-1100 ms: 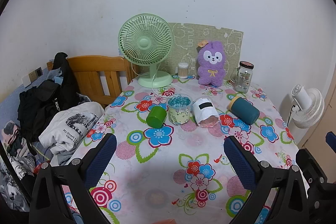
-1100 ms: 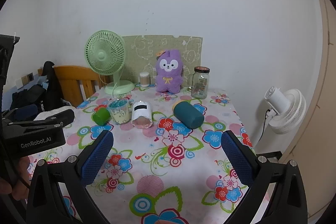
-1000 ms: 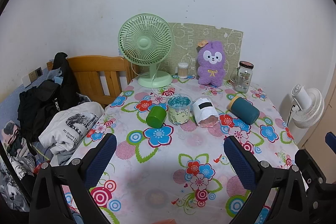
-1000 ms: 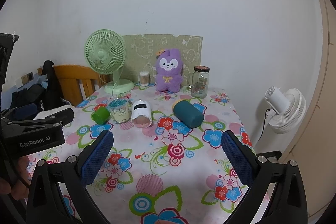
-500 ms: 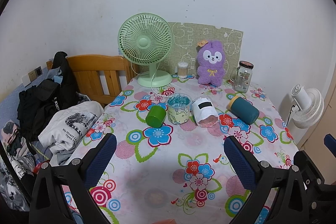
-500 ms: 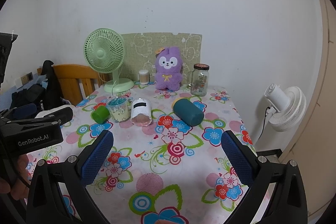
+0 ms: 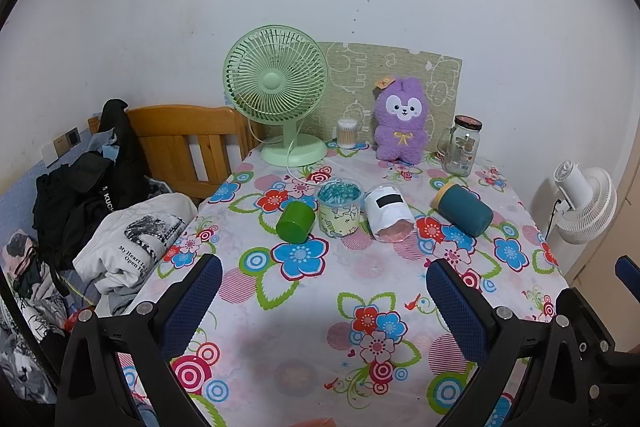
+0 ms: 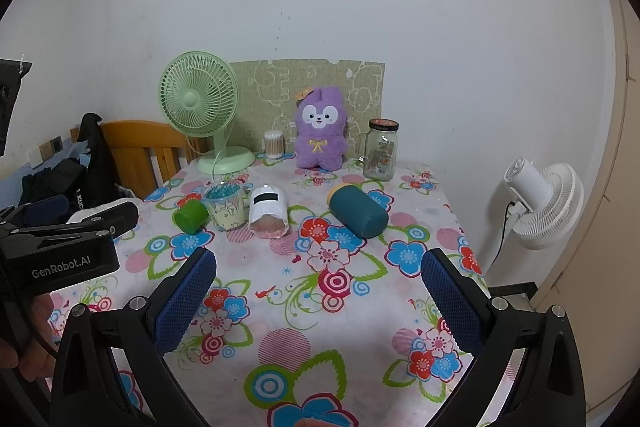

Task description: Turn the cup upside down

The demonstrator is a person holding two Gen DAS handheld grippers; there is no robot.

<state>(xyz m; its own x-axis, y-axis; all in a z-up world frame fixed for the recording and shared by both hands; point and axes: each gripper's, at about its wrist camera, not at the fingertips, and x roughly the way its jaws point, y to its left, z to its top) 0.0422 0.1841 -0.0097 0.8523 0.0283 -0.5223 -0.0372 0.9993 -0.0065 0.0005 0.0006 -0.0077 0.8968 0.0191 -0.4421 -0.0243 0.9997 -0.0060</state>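
Several cups sit in a row mid-table. A green cup [image 7: 295, 222] [image 8: 191, 215] lies on its side. A patterned clear cup [image 7: 339, 207] [image 8: 226, 207] stands upright with blue bits inside. A white cup [image 7: 389, 213] [image 8: 269, 212] and a teal cup [image 7: 461, 209] [image 8: 358, 211] lie on their sides. My left gripper [image 7: 323, 303] is open and empty, well short of the cups. My right gripper [image 8: 318, 298] is open and empty, also short of them.
A floral tablecloth [image 7: 312, 323] covers the table. At the back stand a green fan [image 7: 276, 95], a cotton swab jar [image 7: 346, 133], a purple plush [image 7: 400, 125] and a glass jar [image 7: 463, 151]. A wooden chair with clothes [image 7: 120, 195] is left, a white fan [image 8: 540, 203] right.
Both grippers have drifted very slightly; the right view has shifted a little. Nothing on the table has moved.
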